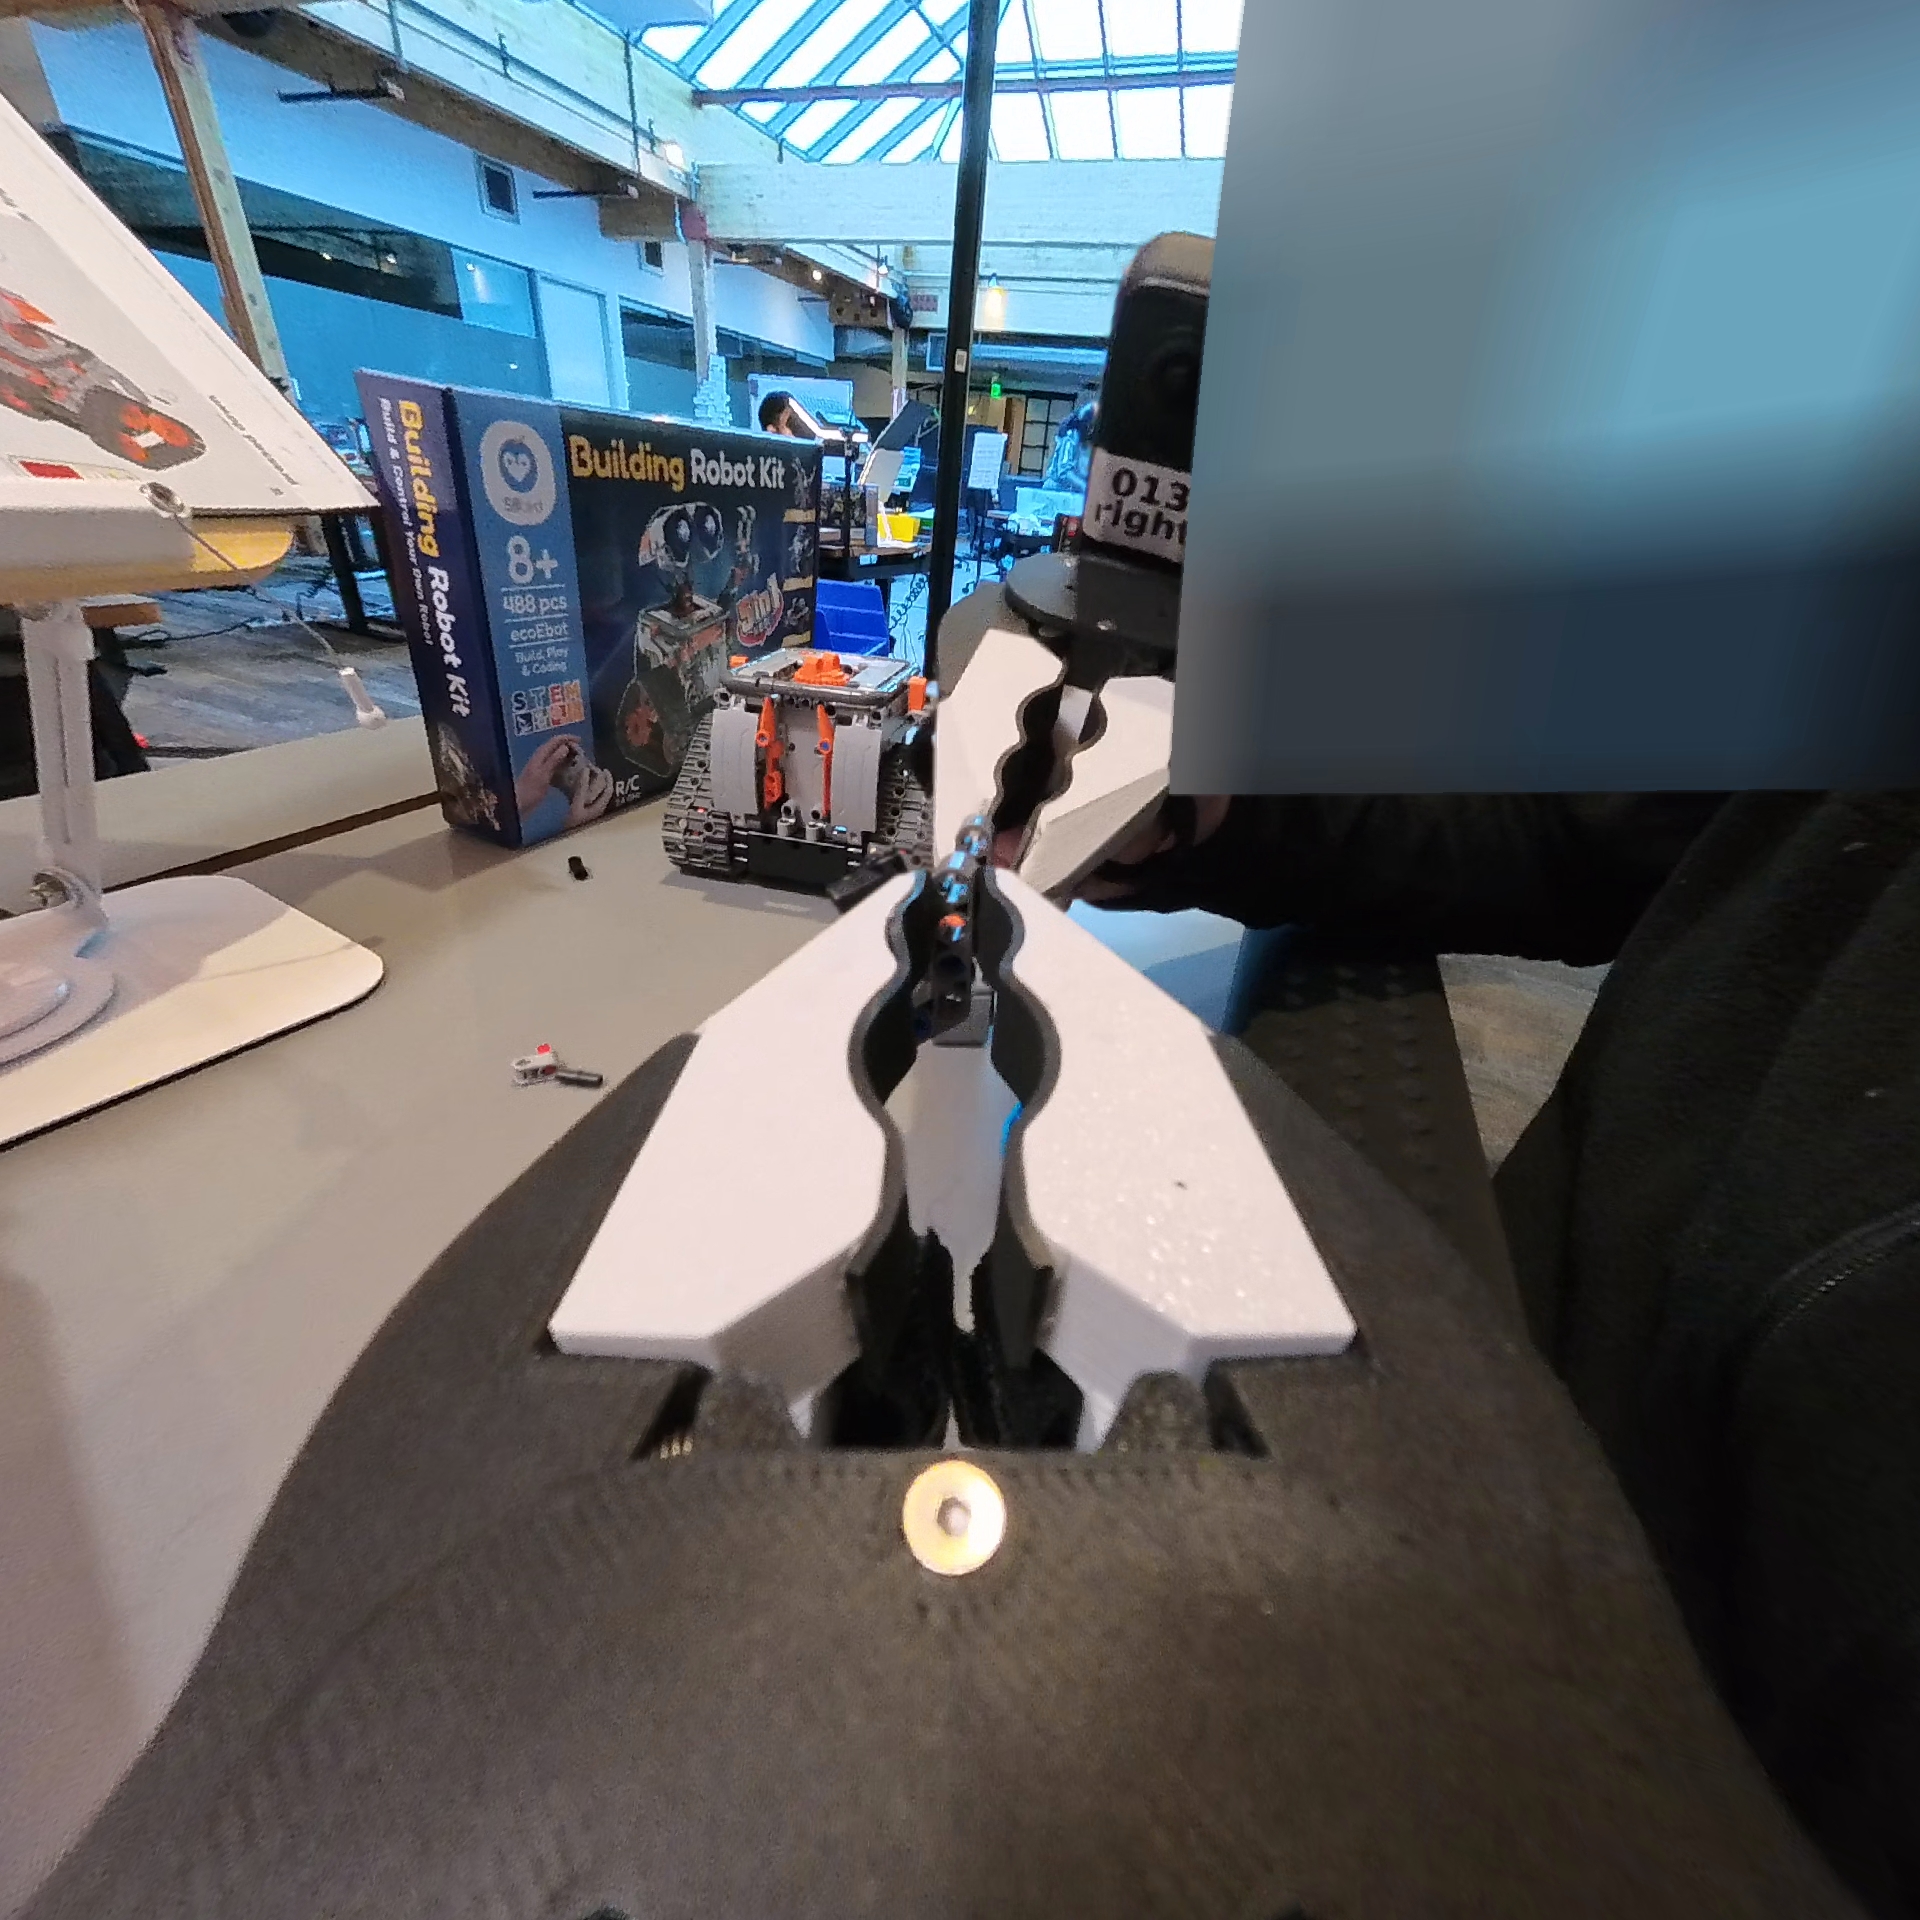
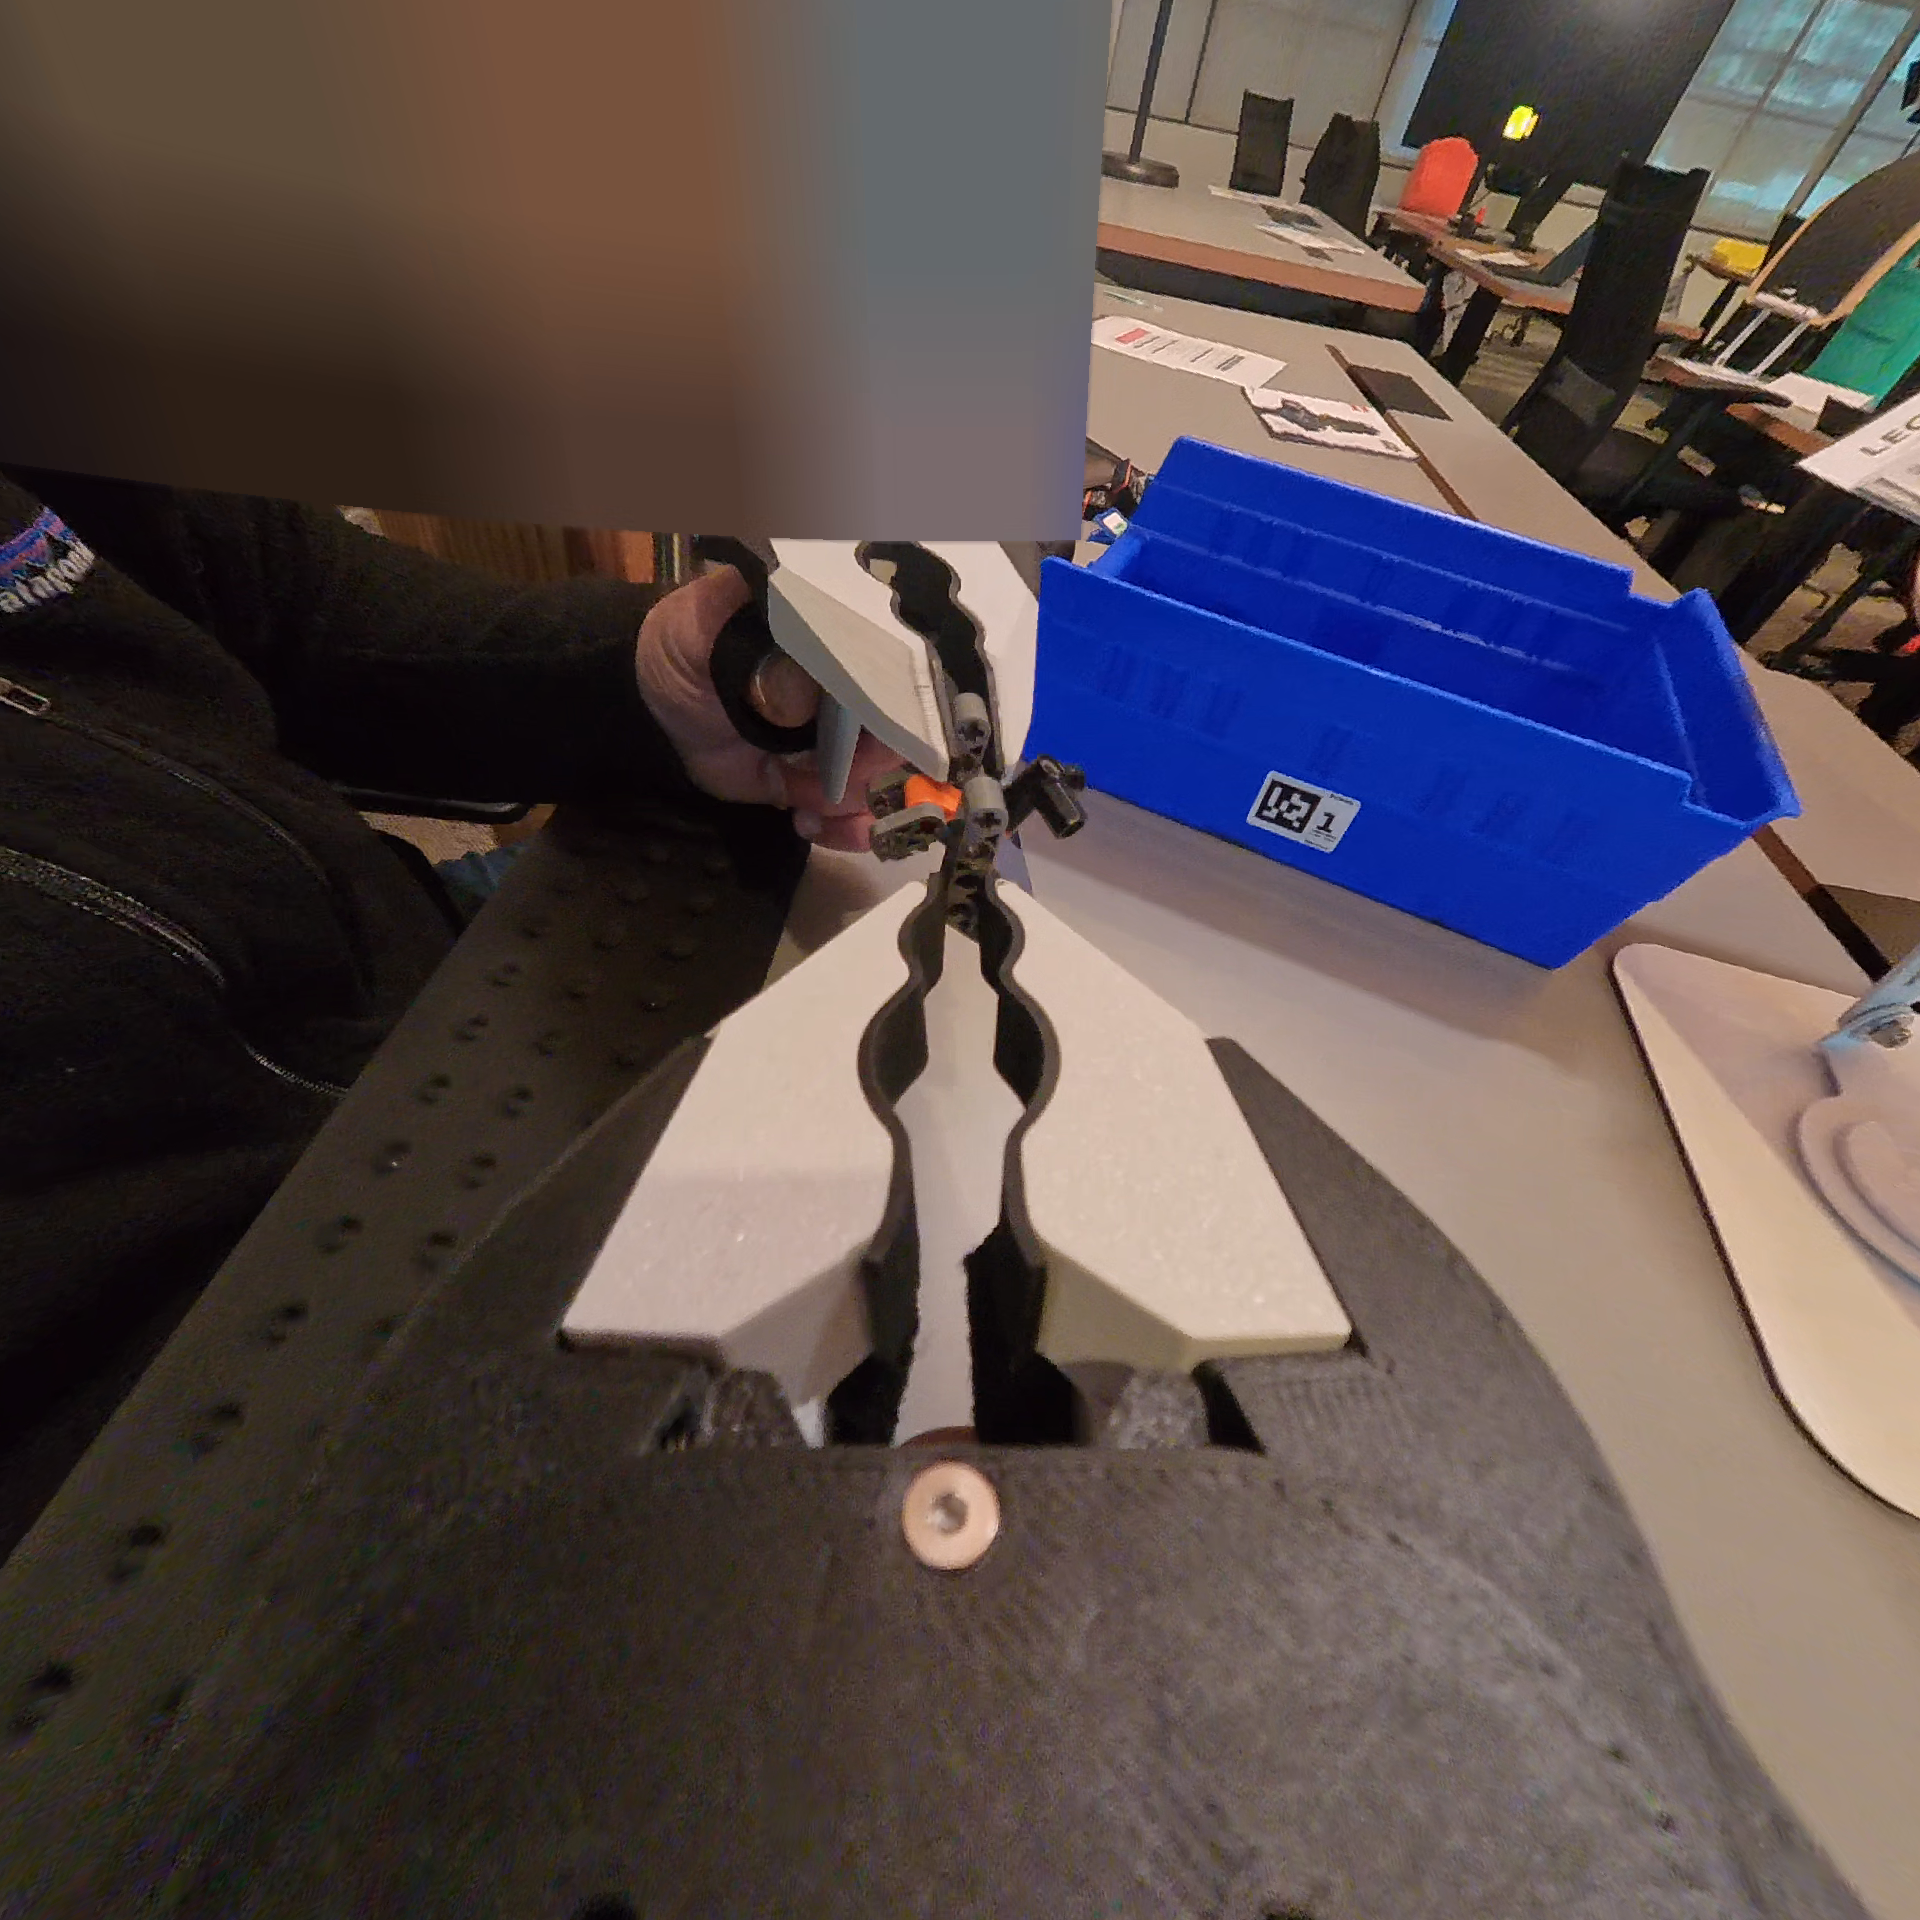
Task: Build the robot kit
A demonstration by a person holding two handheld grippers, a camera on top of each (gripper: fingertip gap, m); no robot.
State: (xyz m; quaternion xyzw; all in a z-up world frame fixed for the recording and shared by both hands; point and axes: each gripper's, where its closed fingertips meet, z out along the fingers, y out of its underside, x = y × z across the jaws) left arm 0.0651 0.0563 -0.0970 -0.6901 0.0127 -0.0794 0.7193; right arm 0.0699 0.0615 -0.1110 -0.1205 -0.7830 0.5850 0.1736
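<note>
Left gripper (image 1: 951, 914): clamped on a small brick assembly (image 1: 951, 961) of black beam, grey pins and orange connector, held above the grey table (image 1: 312, 1247).
Right gripper (image 2: 964, 902): closed on the same assembly's far end, apparently steadying it.
Fingers: white, matte, with wavy black pads.
Nearby: tracked brick robot (image 1: 800, 774); glossy kit box (image 1: 582, 603); ribbed blue plastic bin (image 2: 1382, 717).

Your left gripper (image 1: 951, 914) is raised above the table, its white fingers (image 1: 790, 1091) drawn close so that only a narrow gap runs between the wavy black pads. Your right gripper (image 2: 961, 904) meets it tip to tip from the opposite side, its fingers (image 2: 800, 1143) likewise nearly together. In the right wrist view your left hand (image 2: 707, 696) wraps the left gripper's handle, a black sleeve (image 2: 395, 665) covering the forearm behind it.
</note>
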